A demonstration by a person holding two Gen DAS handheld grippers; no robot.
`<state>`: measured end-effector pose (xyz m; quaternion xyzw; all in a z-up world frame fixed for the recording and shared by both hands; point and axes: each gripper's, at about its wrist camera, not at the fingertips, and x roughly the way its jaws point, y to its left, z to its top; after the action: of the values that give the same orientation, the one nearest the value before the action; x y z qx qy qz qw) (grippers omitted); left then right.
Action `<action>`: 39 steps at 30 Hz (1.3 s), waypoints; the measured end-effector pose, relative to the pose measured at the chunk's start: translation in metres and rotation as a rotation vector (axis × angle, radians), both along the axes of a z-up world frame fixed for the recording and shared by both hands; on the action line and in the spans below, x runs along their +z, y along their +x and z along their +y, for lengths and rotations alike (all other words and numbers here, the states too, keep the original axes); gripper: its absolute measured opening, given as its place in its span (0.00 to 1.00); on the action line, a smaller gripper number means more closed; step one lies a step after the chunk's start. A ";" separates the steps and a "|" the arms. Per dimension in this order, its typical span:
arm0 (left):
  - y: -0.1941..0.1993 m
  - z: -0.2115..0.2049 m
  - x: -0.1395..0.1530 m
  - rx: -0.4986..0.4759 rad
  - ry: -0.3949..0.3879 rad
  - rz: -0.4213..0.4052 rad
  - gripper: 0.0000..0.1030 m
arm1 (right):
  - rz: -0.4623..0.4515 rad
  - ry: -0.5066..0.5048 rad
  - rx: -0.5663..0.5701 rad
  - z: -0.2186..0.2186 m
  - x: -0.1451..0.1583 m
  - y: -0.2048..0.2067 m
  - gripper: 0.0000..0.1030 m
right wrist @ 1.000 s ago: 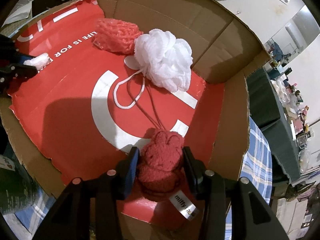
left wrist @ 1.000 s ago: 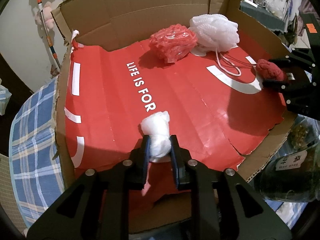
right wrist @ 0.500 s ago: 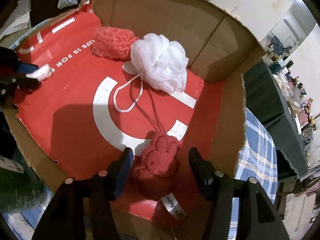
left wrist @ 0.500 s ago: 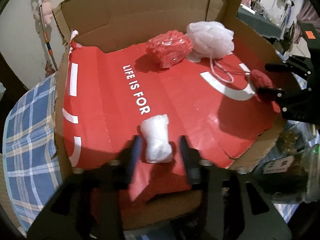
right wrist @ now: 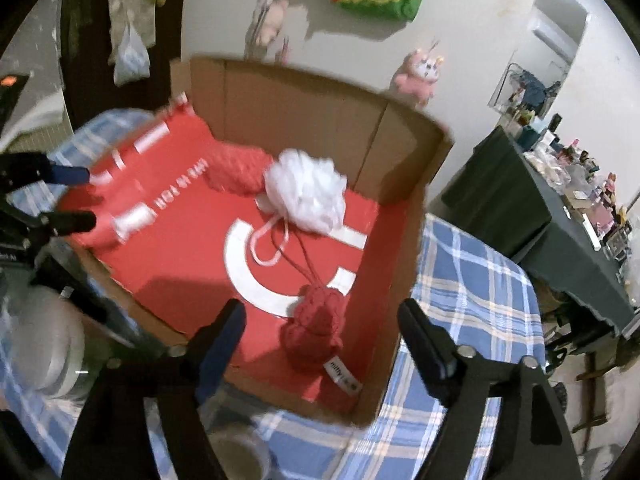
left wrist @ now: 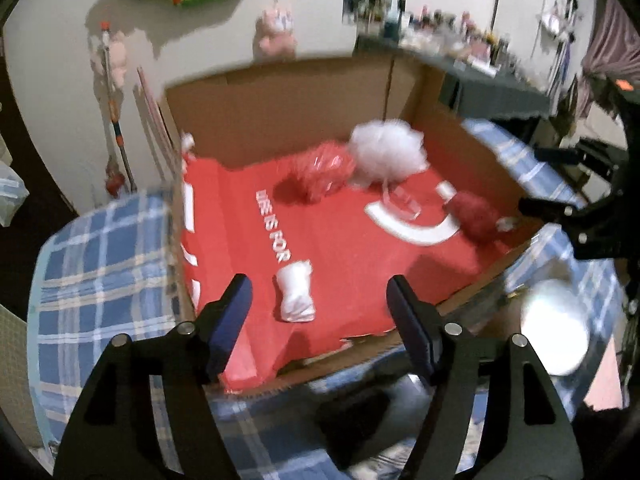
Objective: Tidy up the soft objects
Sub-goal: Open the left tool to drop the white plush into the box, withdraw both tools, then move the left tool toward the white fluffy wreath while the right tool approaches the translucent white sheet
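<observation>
Red-lined cardboard box (left wrist: 288, 120) holds a small white bundle (left wrist: 296, 296) at six o'clock; left gripper (left wrist: 316, 304) and right gripper (right wrist: 320, 332), jaws just spread empty, should lift straight clear.

The left claw (left wrist: 318, 306) points steeply downward, its jaws spread wide and just opened further, with nothing pressed between the blue pads (left wrist: 232, 320). The right claw (right wrist: 320, 334) tilts down likewise, jaws also just widened and gripping nothing. Each claw shows at the edge of the other's view, well apart.
</observation>
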<state>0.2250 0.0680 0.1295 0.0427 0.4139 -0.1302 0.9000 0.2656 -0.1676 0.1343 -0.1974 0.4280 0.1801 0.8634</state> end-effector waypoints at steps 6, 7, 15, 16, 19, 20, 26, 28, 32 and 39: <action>-0.053 -0.010 0.040 0.000 -0.056 -0.167 0.79 | -0.111 0.122 -0.010 -0.009 0.048 -0.044 0.98; -0.062 -0.014 0.045 -0.002 -0.053 -0.196 0.81 | -0.131 0.142 -0.012 -0.010 0.056 -0.053 1.00; -0.137 -0.041 0.075 -0.008 -0.054 -0.406 0.90 | -0.300 0.271 -0.012 -0.018 0.102 -0.135 1.00; -0.145 -0.043 0.077 -0.003 -0.062 -0.422 0.92 | -0.309 0.280 -0.011 -0.019 0.104 -0.141 1.00; -0.170 -0.044 0.079 0.005 -0.110 -0.457 0.94 | -0.353 0.313 -0.012 -0.022 0.110 -0.170 1.00; -0.176 -0.044 0.078 0.010 -0.117 -0.464 0.94 | -0.367 0.326 -0.013 -0.023 0.110 -0.182 1.00; -0.210 -0.047 0.068 0.040 -0.145 -0.502 0.94 | -0.412 0.370 -0.032 -0.027 0.102 -0.227 1.00; -0.220 -0.049 0.061 0.040 -0.148 -0.508 0.94 | -0.429 0.383 -0.050 -0.030 0.097 -0.240 1.00; -0.233 -0.049 0.046 0.071 -0.164 -0.517 0.94 | -0.475 0.384 -0.093 -0.033 0.084 -0.263 1.00; -0.242 -0.054 0.019 0.081 -0.139 -0.505 0.94 | -0.543 0.375 -0.156 -0.037 0.053 -0.288 1.00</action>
<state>-0.0167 0.0141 0.1482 -0.0046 0.1679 -0.1073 0.9799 -0.0223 -0.2051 0.1875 -0.0424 0.1558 0.1299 0.9783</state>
